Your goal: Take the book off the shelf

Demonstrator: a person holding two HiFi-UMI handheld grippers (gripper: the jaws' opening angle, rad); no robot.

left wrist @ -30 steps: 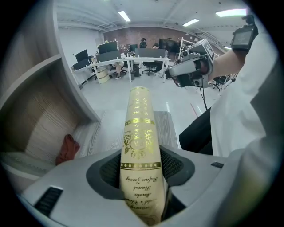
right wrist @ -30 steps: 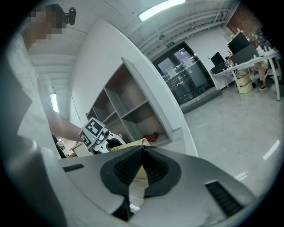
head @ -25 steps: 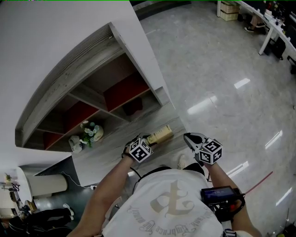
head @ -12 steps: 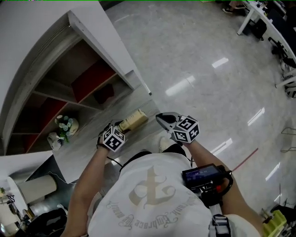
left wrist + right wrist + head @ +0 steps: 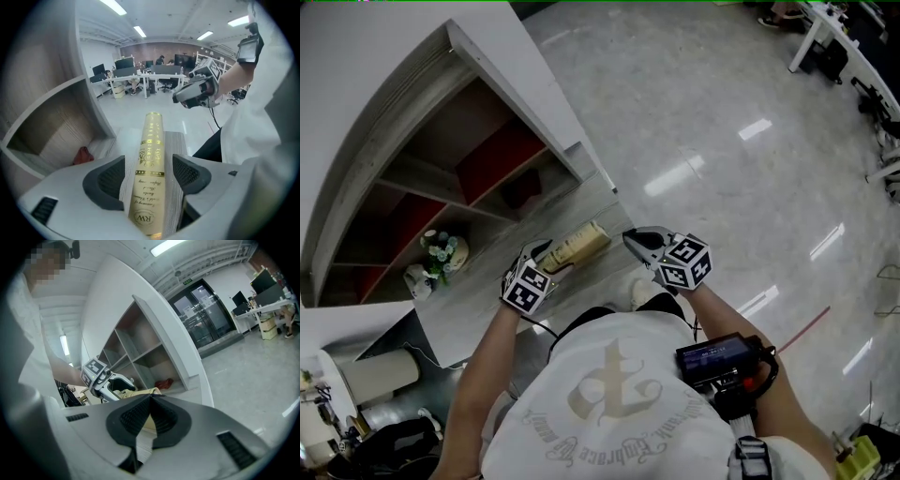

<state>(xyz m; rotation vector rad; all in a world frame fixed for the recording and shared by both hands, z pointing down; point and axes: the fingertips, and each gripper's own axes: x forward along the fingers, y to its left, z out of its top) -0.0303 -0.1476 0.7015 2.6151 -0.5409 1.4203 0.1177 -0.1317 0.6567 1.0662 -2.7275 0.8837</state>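
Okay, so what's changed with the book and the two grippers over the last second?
The left gripper has just been opening its jaws, letting go of the book, which now sits between them with a gap on each side. The book stays lying on the wooden ledge. The right gripper stays shut and empty nearby.

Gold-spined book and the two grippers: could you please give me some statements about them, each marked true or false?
1. The cream book with a gold-lettered spine lies between the jaws of the left gripper. True.
2. The left gripper clamps the book. False: its jaws have just been opening and stand clear of the book on both sides.
3. The right gripper is shut and empty. True.
4. The book stands inside a shelf compartment. False: it lies on the grey wood-grain ledge in front of the compartments.
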